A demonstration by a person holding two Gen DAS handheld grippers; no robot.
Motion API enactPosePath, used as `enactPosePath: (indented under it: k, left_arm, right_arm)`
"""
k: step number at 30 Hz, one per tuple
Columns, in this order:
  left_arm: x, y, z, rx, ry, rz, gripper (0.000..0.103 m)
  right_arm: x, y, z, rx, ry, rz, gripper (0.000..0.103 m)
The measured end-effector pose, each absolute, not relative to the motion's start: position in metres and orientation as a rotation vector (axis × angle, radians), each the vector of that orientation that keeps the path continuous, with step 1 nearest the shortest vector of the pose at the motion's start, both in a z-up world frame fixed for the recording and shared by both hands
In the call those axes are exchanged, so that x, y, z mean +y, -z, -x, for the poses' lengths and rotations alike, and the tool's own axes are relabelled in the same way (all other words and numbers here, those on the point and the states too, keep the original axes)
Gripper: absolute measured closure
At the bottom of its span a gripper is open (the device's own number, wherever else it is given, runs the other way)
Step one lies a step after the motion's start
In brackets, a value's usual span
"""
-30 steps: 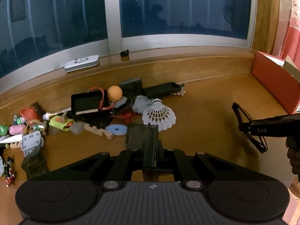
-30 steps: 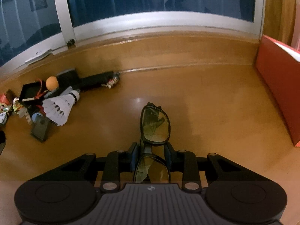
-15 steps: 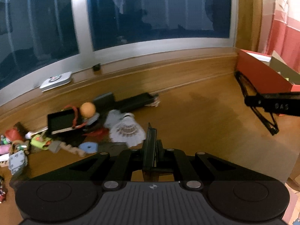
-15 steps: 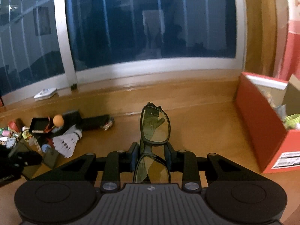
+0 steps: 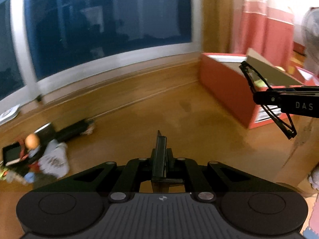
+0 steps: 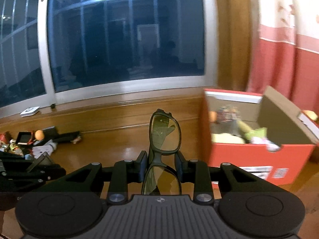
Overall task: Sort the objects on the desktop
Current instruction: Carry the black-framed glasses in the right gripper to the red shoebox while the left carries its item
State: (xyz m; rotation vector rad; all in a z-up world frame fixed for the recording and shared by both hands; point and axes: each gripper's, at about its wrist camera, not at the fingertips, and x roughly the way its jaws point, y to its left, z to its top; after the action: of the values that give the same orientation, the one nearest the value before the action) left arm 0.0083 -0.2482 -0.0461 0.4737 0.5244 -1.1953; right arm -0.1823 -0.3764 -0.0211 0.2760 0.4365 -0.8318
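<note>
My left gripper is shut on a thin dark plastic case, held on edge above the wooden desk. My right gripper is shut on the bridge of black-framed glasses, which stand upright between the fingers. In the left wrist view the right gripper hangs at the right with the glasses in front of an open red box. The right wrist view shows that red box close at the right, holding several items. My left gripper with the case is at its left edge.
A pile of small objects lies at the left of the desk, with a white shuttlecock, an orange ball and a black tray. A dark window runs along the back, a red-and-white curtain hangs right. Bare wood lies between pile and box.
Both grippers have risen and swung right, still holding the case and the glasses. The red box has come closer and its inside now shows; the pile has slid left.
</note>
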Motion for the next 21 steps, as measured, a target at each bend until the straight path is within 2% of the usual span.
enactPosePath:
  k: [10, 21]
  left_arm:
    - [-0.302, 0.039, 0.046, 0.463, 1.355, -0.496, 0.095]
    - [-0.371, 0.030, 0.072, 0.432, 1.467, -0.474, 0.095]
  right_arm:
    - [-0.392, 0.014, 0.238, 0.420, 0.914, -0.248, 0.071]
    - [-0.444, 0.001, 0.259, 0.434, 0.921, -0.182, 0.071]
